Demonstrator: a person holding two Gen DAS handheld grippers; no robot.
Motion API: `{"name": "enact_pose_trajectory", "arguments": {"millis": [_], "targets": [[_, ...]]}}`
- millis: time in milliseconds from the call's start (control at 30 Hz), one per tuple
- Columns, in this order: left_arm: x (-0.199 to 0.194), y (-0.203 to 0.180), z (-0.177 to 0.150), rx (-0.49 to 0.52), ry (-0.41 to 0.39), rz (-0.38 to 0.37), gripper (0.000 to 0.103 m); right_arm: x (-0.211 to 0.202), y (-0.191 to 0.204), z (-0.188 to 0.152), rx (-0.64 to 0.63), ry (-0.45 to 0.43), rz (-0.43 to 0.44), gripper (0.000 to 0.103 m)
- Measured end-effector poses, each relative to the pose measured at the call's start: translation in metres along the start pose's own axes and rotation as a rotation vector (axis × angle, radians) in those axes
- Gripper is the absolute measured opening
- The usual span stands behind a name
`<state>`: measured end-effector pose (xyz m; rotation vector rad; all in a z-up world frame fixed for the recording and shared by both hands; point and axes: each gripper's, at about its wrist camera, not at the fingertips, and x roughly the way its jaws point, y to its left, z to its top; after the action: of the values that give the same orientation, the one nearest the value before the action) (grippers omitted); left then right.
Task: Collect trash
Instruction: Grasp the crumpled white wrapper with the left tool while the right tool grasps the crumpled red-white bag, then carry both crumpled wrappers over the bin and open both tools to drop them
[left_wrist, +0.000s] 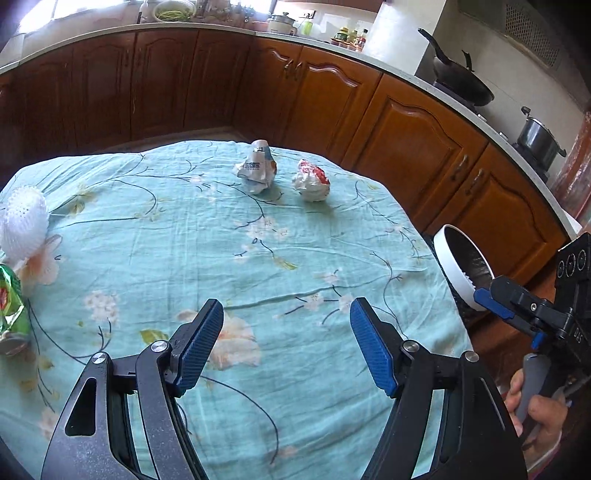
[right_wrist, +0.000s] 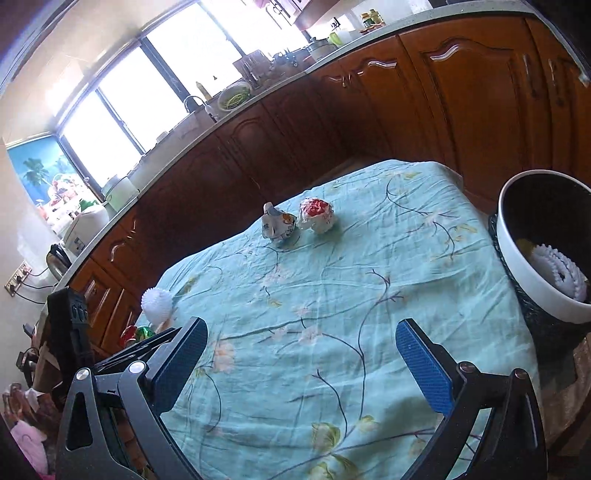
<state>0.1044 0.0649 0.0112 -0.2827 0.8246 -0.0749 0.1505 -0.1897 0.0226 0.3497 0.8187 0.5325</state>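
Two crumpled wrappers lie side by side at the far end of the floral turquoise cloth: a blue-and-white one (left_wrist: 256, 166) (right_wrist: 277, 223) and a red-and-white one (left_wrist: 312, 181) (right_wrist: 317, 216). A white foam net (left_wrist: 24, 221) (right_wrist: 157, 302) and a crushed green can (left_wrist: 11, 306) (right_wrist: 138, 334) sit at the cloth's left edge. My left gripper (left_wrist: 288, 332) hangs open over the near cloth with nothing between its pads. My right gripper (right_wrist: 303, 350) is also wide open and holds nothing; in the left wrist view one of its fingers (left_wrist: 493, 306) shows by the bin.
A white bin with a dark lining (left_wrist: 448, 258) (right_wrist: 517, 258) stands off the table's right edge, with a white foam net (right_wrist: 557, 273) inside. Brown kitchen cabinets (left_wrist: 406, 147) and a worktop curve behind the table. A hand (left_wrist: 535, 410) holds the right gripper's handle.
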Motion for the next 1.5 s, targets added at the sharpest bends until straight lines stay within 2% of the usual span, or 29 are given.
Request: {"name": "enact_pose_trajectory", "arguments": {"millis": [100,233,300,400,467,633,800,833,867,900,933,967,1000,1200,1500], "targets": [[0.008,0.010,0.012,-0.011,0.003,0.006,0.073,0.018,0.001,0.011,0.024,-0.007,0.009,0.103],[0.024,0.022,0.036,-0.011,0.019,0.014,0.073,0.053,0.001,0.028,0.056,0.064,-0.001,0.102],[0.035,0.026,0.052,-0.008,0.029,0.012,0.073,0.067,0.001,0.037,0.055,0.058,-0.026,0.100],[0.056,0.031,0.079,0.014,0.046,0.007,0.073,0.088,-0.001,0.055,0.045,0.029,-0.076,0.090],[0.074,0.033,0.096,0.032,0.055,0.012,0.073,0.105,-0.003,0.069,0.043,0.033,-0.073,0.073],[0.126,0.037,0.131,0.058,0.101,-0.023,0.073,0.159,-0.015,0.102,0.067,0.071,-0.071,0.063],[0.171,0.035,0.151,0.089,0.133,-0.014,0.073,0.209,-0.020,0.113,0.063,0.140,-0.060,0.062],[0.178,0.035,0.153,0.091,0.134,-0.020,0.073,0.217,-0.022,0.112,0.067,0.155,-0.056,0.057],[0.183,0.033,0.155,0.102,0.128,-0.015,0.072,0.224,-0.025,0.110,0.075,0.174,-0.037,0.040],[0.187,0.031,0.155,0.119,0.125,-0.005,0.071,0.227,-0.027,0.108,0.085,0.187,-0.026,0.038],[0.192,0.030,0.155,0.132,0.126,-0.002,0.055,0.224,-0.028,0.105,0.088,0.175,-0.024,0.036],[0.196,0.028,0.155,0.139,0.141,-0.008,0.029,0.218,-0.029,0.103,0.086,0.162,-0.021,0.033],[0.199,0.028,0.153,0.139,0.157,-0.011,0.029,0.211,-0.030,0.101,0.088,0.156,-0.015,0.032],[0.169,0.015,0.137,0.136,0.114,-0.015,0.025,0.153,-0.038,0.085,0.103,0.104,0.002,0.031],[0.107,-0.050,0.066,0.170,0.118,-0.068,0.025,0.069,-0.053,0.036,0.101,0.062,-0.031,0.031]]}}
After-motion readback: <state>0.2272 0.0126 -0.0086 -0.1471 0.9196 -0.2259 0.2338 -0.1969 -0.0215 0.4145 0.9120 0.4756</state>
